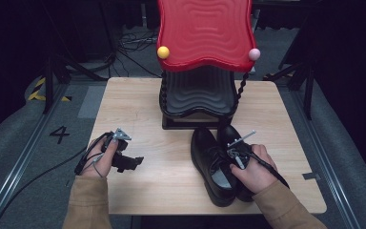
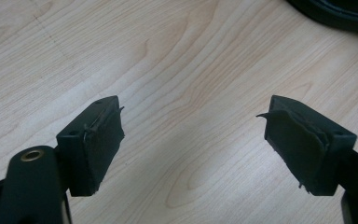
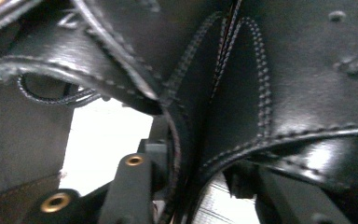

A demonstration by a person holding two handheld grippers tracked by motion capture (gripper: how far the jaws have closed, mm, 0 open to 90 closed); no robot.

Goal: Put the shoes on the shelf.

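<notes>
Resting on the bare wood of the worktop (image 1: 138, 119), well to the left of the pair of black shoes (image 1: 218, 164), the left tongs (image 1: 134, 162) lie in the person's left hand (image 1: 100, 160) with their jaws spread wide and nothing but wood grain between the pads (image 2: 95, 144). The shoes stand side by side, touching, at the near right part of the worktop, toes pointing away from the person toward the red-topped rack (image 1: 204, 33), which stands just behind them at the far middle. On the right, the right tongs (image 1: 233, 160), in the person's right hand (image 1: 255, 169), sit down on the shoes where the two meet. The right gripper view looks close onto black stitched leather: the adjoining inner walls of both shoes run between the jaws, which pinch them together.
</notes>
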